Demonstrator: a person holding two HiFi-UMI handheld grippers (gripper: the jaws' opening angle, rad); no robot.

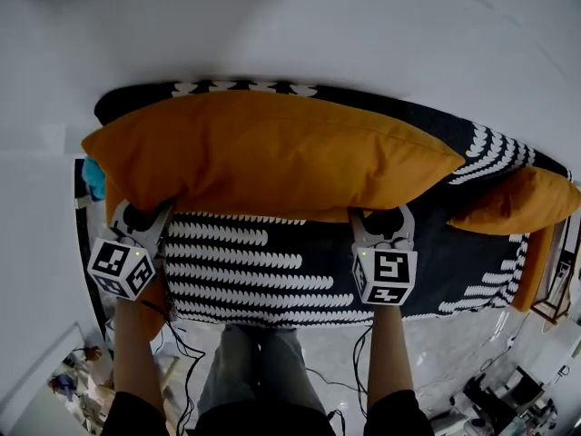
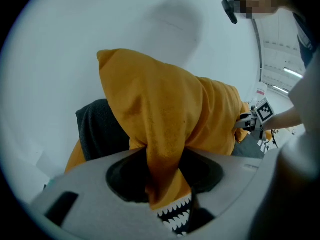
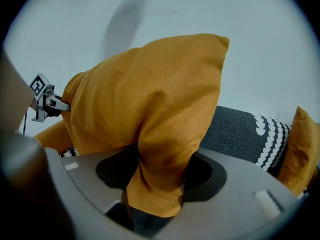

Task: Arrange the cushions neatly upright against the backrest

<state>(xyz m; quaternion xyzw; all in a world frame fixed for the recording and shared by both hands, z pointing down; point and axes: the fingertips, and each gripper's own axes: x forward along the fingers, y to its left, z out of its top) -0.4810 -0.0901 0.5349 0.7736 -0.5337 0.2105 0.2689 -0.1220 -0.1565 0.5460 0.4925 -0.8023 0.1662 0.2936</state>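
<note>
Jaws on left gripper (image 1: 143, 218) and right gripper (image 1: 382, 218) both pinch the plump mustard-orange fabric cushion (image 1: 272, 153), spaced apart so it hangs level.

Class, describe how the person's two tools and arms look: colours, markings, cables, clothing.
The left tool and right tool each have a pale grey body and a white cube with black square markers and a small green light. Thin black cables trail below them. The forearms are bare; dark sleeves start near the elbows.
</note>
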